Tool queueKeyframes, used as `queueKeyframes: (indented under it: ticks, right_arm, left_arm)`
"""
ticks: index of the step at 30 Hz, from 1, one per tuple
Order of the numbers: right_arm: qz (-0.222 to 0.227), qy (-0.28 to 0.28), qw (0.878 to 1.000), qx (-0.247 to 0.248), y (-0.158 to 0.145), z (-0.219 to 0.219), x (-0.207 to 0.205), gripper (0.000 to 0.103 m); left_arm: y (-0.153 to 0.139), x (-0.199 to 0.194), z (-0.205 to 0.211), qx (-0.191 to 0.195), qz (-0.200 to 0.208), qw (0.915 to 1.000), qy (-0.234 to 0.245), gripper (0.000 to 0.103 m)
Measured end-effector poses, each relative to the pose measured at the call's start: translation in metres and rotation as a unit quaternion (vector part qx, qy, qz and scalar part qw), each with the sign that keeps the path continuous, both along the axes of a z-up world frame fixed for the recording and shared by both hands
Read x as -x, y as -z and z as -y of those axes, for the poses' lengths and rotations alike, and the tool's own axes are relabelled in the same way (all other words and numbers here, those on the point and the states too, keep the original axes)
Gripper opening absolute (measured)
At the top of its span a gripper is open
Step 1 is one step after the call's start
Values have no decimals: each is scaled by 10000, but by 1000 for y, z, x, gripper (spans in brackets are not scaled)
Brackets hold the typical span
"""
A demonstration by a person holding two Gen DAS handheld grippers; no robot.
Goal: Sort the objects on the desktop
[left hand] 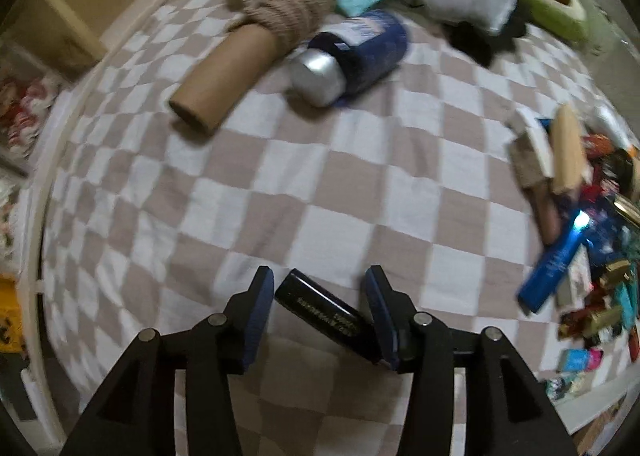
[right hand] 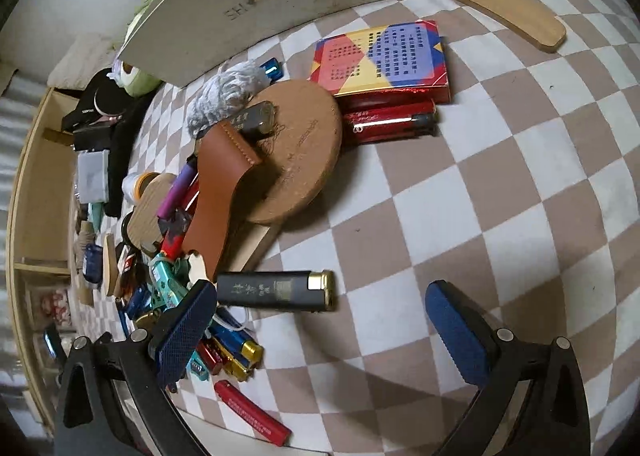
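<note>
Nearest the lens in the left wrist view, the left gripper (left hand: 320, 292) at bottom centre is closed about halfway around a black tube (left hand: 326, 316), which lies slanted between the pads, apparently gripped. Further up, a cardboard tube (left hand: 224, 75) and a blue bottle (left hand: 352, 55) lie on the checkered cloth (left hand: 280, 191). In the right wrist view, the right gripper (right hand: 320, 320) gapes wide and holds nothing, its left pad just beside a black lighter (right hand: 276, 290). Judging by this, a carry is under way; next comes placing the tube with like items.

Both wrist views close above checkered cloth (left hand: 320, 183), angled down; shared: cloth, clutter pile (right hand: 168, 256).
</note>
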State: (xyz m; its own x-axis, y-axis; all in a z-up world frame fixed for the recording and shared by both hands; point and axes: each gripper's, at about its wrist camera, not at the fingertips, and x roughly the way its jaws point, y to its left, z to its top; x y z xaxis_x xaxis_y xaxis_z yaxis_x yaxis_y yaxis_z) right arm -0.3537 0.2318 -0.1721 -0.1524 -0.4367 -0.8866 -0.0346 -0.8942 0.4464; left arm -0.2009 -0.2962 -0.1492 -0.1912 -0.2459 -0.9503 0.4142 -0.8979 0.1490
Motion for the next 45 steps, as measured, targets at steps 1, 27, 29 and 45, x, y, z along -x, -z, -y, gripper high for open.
queueKeyframes:
  ticks: [1,27,29,45]
  right_arm:
    - [1,-62,10000,-29,-1,4,-1,103]
    - [-150,-249,9846,-1722,12,21,7,103]
    - [-166,-239,9856,-1665,11,17,8,103]
    - [-375,-775,9741,-2090,10,54,12,98]
  left_arm:
    - [1,0,-3,-19,-17,10000,91,57]
    - [-7,-23,-23,-201,-535,9828,1754,88]
    - [-6,-24,-25,-142,-520,9808,1876,88]
    - [1,-37,-31,135,-414,9742,2216,88]
